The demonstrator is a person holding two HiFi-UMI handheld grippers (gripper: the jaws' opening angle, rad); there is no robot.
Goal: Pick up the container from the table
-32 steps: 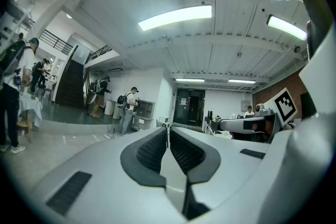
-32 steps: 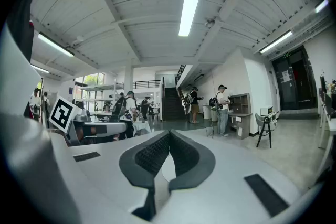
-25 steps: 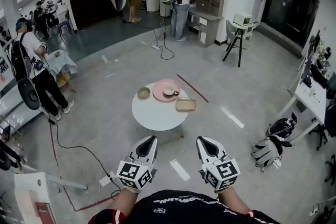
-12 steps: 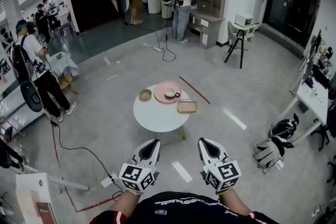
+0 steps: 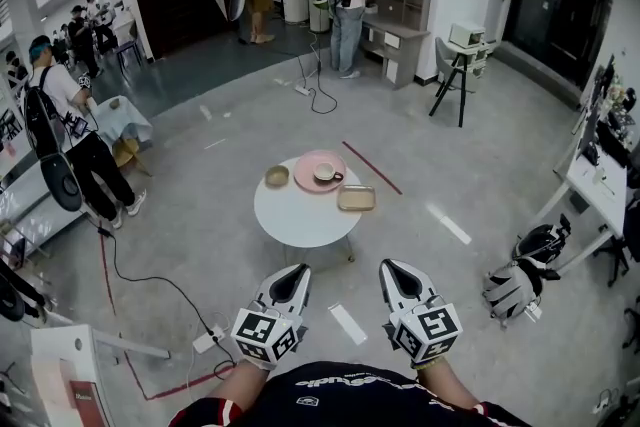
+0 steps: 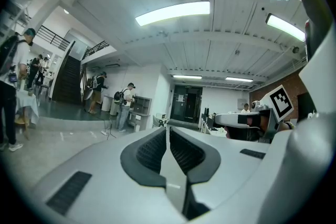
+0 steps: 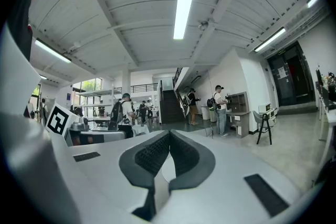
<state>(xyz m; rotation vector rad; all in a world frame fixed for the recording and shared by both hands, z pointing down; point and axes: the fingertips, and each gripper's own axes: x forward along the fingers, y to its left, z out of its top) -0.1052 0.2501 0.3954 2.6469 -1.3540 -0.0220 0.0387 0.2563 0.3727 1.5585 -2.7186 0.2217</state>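
Ahead of me and below, on the right side of a small round tabletop [image 5: 298, 218], the container [image 5: 356, 198] is lying flat: a shallow tan rectangular tray, with its long axis running left to right across the head view. A pink plate [image 5: 303, 179] carrying a cup [image 5: 324, 174] is sitting just behind it, and a small bowl [image 5: 276, 177] is resting on the far left side.

I am holding both tools low in the view, close to my body and well short of the tabletop, with bare floor between them and it. The left hand-held gripper [image 5: 294, 269] is pointing forward with its jaws pressed together and nothing between them. The right hand-held gripper [image 5: 391, 266] is doing the same, fully closed and empty.

The container is lying ahead of the right hand-held gripper and slightly to its left, so I am judging that hand to be the nearer one. It would need to go forward, open, and close across the tray's short width.

Compared with a second ago, almost nothing is changing: both tools are keeping the same place, the tabletop is no closer, and only people in the background are shifting.
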